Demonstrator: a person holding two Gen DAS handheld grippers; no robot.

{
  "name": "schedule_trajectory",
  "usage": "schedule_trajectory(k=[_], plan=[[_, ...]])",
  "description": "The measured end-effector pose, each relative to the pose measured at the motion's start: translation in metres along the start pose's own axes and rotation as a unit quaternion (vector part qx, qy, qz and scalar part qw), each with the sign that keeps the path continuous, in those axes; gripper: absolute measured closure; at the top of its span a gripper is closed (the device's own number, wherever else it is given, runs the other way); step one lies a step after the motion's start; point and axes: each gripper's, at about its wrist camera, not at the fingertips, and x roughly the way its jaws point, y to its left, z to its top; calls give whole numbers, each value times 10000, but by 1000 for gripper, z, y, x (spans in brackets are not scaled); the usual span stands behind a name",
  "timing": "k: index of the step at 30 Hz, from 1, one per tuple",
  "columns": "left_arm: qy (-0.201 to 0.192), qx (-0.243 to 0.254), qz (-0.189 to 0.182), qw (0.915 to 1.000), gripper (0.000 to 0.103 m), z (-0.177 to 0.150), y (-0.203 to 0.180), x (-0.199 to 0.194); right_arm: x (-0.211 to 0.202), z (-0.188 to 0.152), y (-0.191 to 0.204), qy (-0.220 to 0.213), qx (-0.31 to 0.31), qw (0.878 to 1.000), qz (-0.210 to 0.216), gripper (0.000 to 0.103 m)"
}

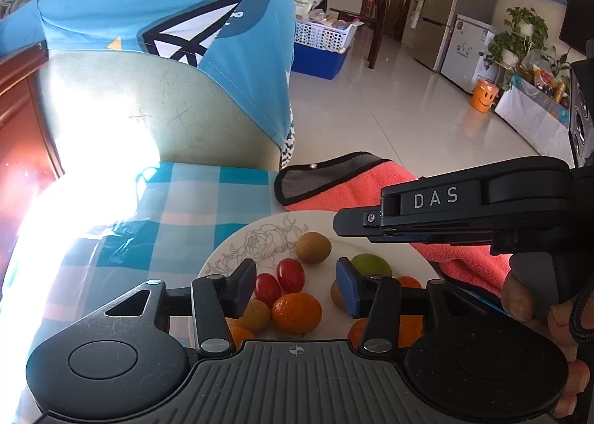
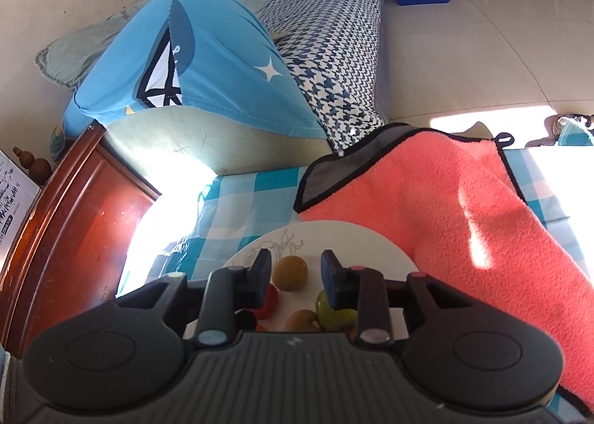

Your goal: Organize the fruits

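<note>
My left gripper (image 1: 295,284) and right gripper (image 2: 296,275) both gape empty above plate (image 1: 237,238); straddle one cherry tomato (image 1: 290,274), squeeze gently.

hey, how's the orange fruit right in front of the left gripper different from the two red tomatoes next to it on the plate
The orange fruit is round and orange; the red tomatoes are oval and glossy red. The orange fruit is the bigger, and there is one of it against two tomatoes lying side by side. All three rest on the white plate, ungripped.
</note>
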Motion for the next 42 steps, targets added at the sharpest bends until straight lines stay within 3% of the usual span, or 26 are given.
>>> schedule_trajectory(k=[4, 10, 15, 17, 26, 31, 42], plan=[[65, -2, 181, 9998, 38, -3, -3, -19, -13, -5, 9, 14, -248, 9994, -234, 65], [203, -178, 317, 9991, 30, -12, -3, -41, -28, -16, 21, 93, -493, 9977, -465, 63], [312, -337, 452, 9979, 19, -20, -3, -55, -47, -30, 25, 156, -631, 9954, -703, 54], [354, -421, 486, 9973, 19, -23, -3, -60, -55, -35, 25, 185, -620, 9947, -797, 53], [727, -683, 829, 9916, 15, -35, -1, -71, -89, -57, 27, 234, -505, 9929, -1054, 32], [940, -938, 999, 9861, 13, -39, 6, -68, -89, -65, 28, 350, -481, 9915, -1159, 31], [1229, -905, 1277, 9800, 12, -40, 5, -57, -75, -67, 34, 509, -666, 9857, -1462, 21]])
